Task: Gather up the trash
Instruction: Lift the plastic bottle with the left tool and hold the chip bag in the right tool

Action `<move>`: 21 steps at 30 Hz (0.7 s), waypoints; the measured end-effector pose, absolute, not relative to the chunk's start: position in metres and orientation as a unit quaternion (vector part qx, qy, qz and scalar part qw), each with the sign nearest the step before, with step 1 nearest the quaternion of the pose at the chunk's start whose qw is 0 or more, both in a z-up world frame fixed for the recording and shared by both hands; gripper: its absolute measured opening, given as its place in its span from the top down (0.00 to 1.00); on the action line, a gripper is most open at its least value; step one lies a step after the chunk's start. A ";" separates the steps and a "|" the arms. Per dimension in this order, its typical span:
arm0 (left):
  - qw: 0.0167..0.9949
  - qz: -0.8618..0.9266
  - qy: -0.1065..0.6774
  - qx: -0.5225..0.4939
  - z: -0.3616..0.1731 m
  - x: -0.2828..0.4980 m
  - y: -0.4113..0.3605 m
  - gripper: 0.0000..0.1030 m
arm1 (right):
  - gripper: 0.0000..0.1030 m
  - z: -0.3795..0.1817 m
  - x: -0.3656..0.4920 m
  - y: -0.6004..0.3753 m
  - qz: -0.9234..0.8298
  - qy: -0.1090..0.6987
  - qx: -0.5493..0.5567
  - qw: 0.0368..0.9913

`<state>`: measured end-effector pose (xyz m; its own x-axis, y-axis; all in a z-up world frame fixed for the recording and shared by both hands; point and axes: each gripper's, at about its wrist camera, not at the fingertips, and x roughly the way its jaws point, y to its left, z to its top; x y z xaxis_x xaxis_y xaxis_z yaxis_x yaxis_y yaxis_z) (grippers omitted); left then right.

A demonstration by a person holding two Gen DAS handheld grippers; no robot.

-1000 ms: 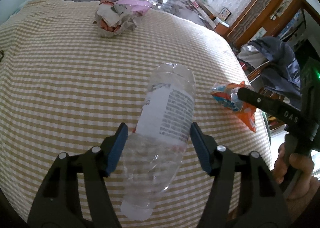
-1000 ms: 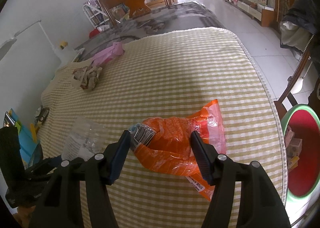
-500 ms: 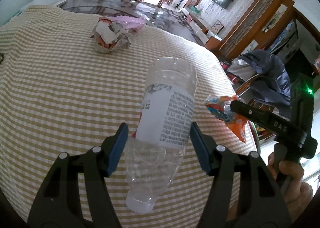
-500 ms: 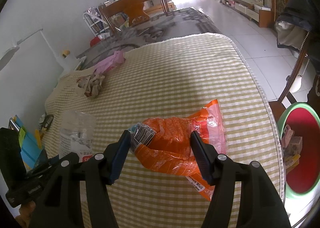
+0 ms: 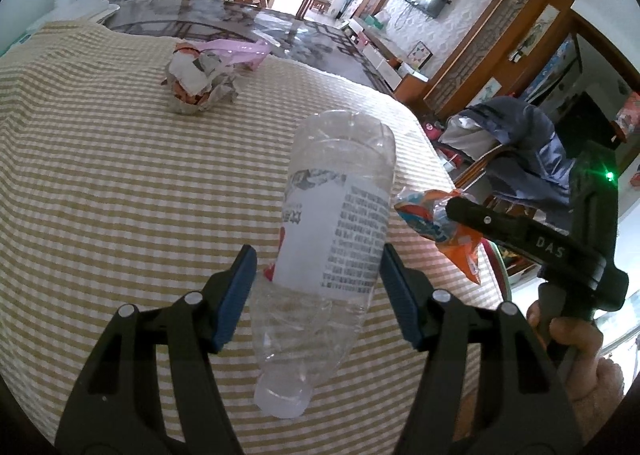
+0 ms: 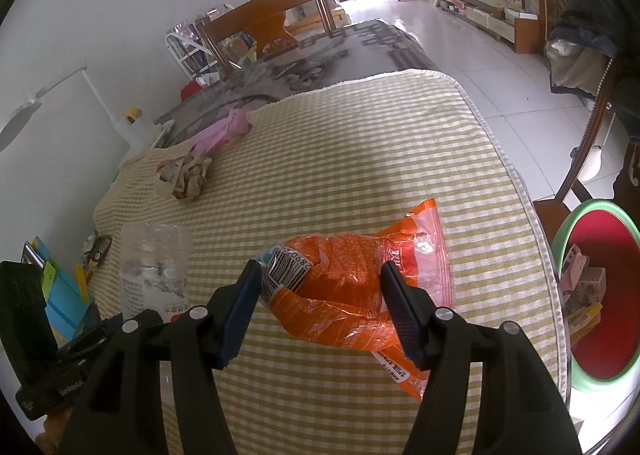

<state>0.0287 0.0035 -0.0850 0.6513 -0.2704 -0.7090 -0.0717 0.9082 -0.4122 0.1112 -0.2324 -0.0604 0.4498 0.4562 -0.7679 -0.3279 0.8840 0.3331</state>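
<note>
Left wrist view: the left gripper [image 5: 318,287] holds a clear plastic bottle [image 5: 332,255] between its blue pads, cap end toward the camera, base pointing away, raised above the checked tablecloth [image 5: 120,183]. A crumpled paper wad [image 5: 196,83] lies farther back on the cloth, touching a pink plastic bag [image 5: 240,51]. At the right, a hand [image 5: 576,347] grips the right gripper's handle; an orange snack bag [image 5: 440,223] hangs at that tool's tip.

Right wrist view: the right gripper [image 6: 320,307] is clamped on the orange snack bag [image 6: 352,295], barcode end at the left pad. The bag hangs above the cloth [image 6: 360,159]. A green-rimmed red bin [image 6: 596,295] with trash inside stands beyond the table's right edge.
</note>
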 end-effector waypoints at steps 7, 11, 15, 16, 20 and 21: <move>0.887 -0.061 0.409 -0.205 -0.083 0.028 0.001 0.41 | 0.42 -0.060 0.111 -0.234 0.231 0.470 0.070 0.849; 0.888 -0.059 0.407 -0.206 -0.083 0.028 0.002 0.41 | 0.42 -0.060 0.111 -0.234 0.231 0.470 0.071 0.849; 0.888 -0.057 0.407 -0.206 -0.085 0.027 0.001 0.41 | 0.42 -0.059 0.108 -0.236 0.233 0.469 0.077 0.849; 0.888 -0.056 0.408 -0.204 -0.086 0.026 0.000 0.41 | 0.42 -0.058 0.107 -0.237 0.234 0.468 0.079 0.848; 0.888 -0.053 0.415 -0.190 -0.088 0.025 -0.005 0.41 | 0.42 -0.056 0.099 -0.243 0.238 0.465 0.096 0.847; 0.889 -0.052 0.417 -0.185 -0.088 0.024 -0.007 0.41 | 0.42 -0.055 0.097 -0.245 0.238 0.465 0.099 0.847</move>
